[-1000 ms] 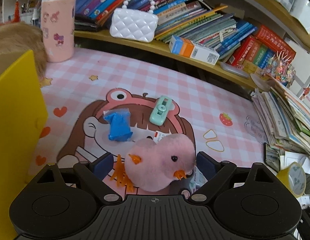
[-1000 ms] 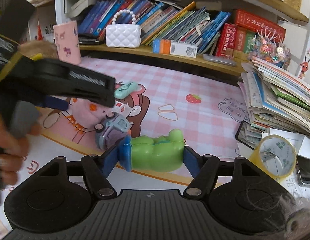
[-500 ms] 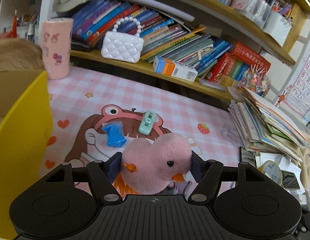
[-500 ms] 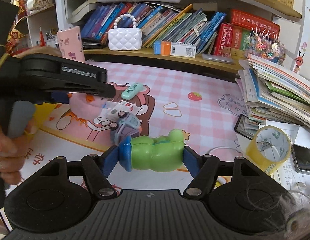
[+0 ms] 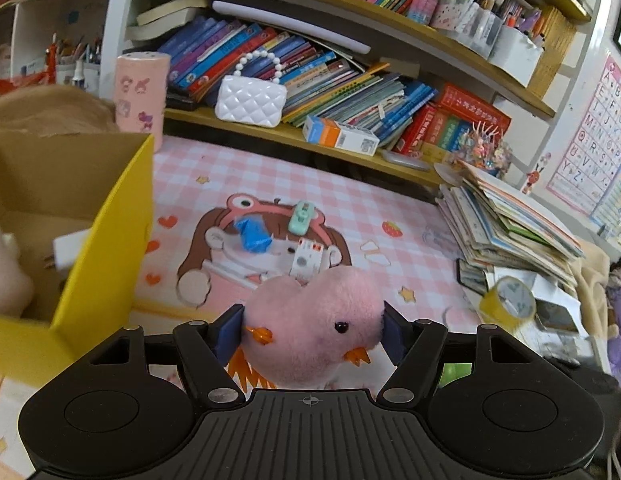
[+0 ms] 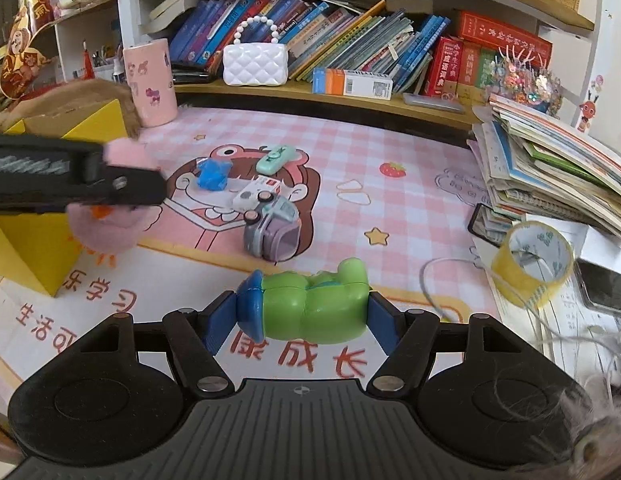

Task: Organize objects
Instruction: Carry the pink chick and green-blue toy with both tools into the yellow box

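Left gripper (image 5: 310,330): clamped on pink chick (image 5: 316,330) | right gripper (image 6: 300,312): clamped on green toy (image 6: 310,306) | step: carry chick over yellow box (image 5: 106,240); clear rim before releasing.

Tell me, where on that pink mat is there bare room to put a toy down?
Bare check lies between the strawberry print and the book stack, and behind the mint case toward the shelf. The cartoon face is crowded: blue toy, white box, purple car.

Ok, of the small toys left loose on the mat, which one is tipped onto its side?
The purple toy car: its wheels face sideways and up. The blue toy, mint toy and white box all lie flat.
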Motion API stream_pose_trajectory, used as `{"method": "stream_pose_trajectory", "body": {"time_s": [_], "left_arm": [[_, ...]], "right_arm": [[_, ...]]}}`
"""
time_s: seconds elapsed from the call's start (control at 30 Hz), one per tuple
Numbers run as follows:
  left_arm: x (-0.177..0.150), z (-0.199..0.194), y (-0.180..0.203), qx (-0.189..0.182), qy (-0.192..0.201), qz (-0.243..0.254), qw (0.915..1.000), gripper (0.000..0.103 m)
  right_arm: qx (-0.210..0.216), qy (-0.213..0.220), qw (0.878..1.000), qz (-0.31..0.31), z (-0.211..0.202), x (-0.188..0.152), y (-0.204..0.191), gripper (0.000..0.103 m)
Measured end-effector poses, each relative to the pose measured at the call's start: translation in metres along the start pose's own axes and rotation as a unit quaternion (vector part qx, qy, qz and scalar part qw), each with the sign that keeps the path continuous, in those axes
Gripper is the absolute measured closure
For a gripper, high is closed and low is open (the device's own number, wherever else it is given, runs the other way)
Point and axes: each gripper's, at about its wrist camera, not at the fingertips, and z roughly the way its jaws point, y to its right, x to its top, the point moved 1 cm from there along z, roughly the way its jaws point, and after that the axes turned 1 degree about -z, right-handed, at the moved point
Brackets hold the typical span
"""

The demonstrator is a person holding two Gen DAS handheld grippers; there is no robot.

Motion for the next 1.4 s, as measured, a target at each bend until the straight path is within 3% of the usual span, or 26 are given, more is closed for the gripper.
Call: {"method": "stream_pose_trajectory", "body": {"time_s": [0.3,0.7,1.03,1.4], "left_arm": [[-0.023,-0.029,-0.028,-0.013,-0.02,-0.01,0.9997,0.034],[-0.048,-0.082,-0.078,-0.029,-0.035,0.004,0.999,0.034],[-0.072,-0.131,-0.143,0.006,-0.047,-0.014,0.9988,0.034],[-0.087,-0.193,-0.214,0.06,-0.015,-0.058,0.9964,0.034]], "right_arm": [[-0.026,-0.008,1.0,0.002,-0.015,-0.013,-0.025,0.036],[-0.04,-0.02,0.999,0.01,-0.05,-0.037,-0.1,0.036],[-0.014,-0.026,1.0,-0.004,-0.068,-0.058,-0.173,0.036],[0.044,-0.026,0.998,-0.031,-0.077,-0.066,-0.25,0.036]]}}
